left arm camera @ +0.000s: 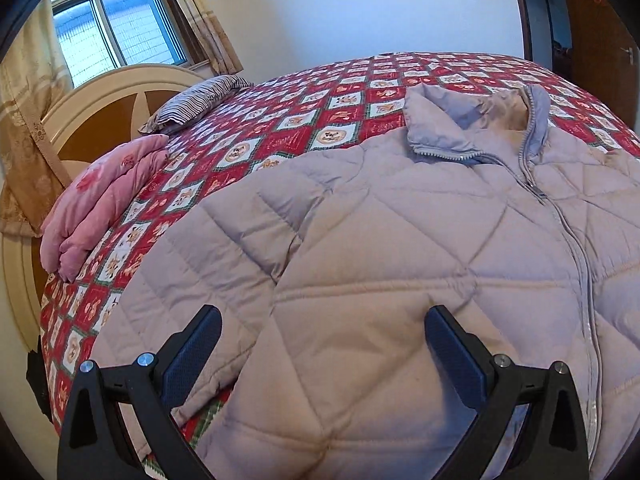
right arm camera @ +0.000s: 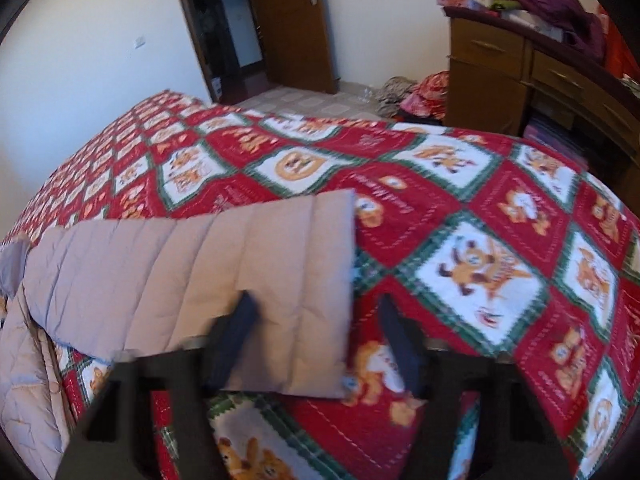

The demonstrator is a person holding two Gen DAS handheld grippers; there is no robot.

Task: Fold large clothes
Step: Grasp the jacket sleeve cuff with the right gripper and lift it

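Jacket: a pale lilac quilted jacket (left arm camera: pixel 400 248) lies front up on the bed, zipped most of the way, its collar (left arm camera: pixel 476 124) pointing toward the far edge of the bed and its hem at the near edge.
Left-side sleeve: the sleeve on the left of the left wrist view (left arm camera: pixel 192 264) lies flat alongside the body, reaching toward the near edge.
Other sleeve: in the right wrist view a sleeve (right arm camera: pixel 208 280) stretches straight out across the cover, its cuff end (right arm camera: pixel 344 288) lying flat, well short of the bed's foot edge.
Left gripper: the left gripper (left arm camera: pixel 322 344) hovers over the lower front of the jacket with its fingers spread wide, nothing between them.
Right gripper: the right gripper (right arm camera: pixel 316 340) is spread apart around the cuff end; one finger (right arm camera: pixel 236 336) overlaps the sleeve cloth, the other sits over bare cover. The view is blurred, so contact cannot be told.
Bed: a red and white patchwork cover (left arm camera: pixel 320 100) with bear prints.
Headboard end: a folded pink quilt (left arm camera: pixel 100 208) and a striped pillow (left arm camera: pixel 192 106) lie by the cream headboard (left arm camera: pixel 100 96).
Room: a window (left arm camera: pixel 116 24), an open wooden door (right arm camera: pixel 296 20), and a wooden dresser (right arm camera: pixel 520 72) topped with a purple garment (right arm camera: pixel 552 4).
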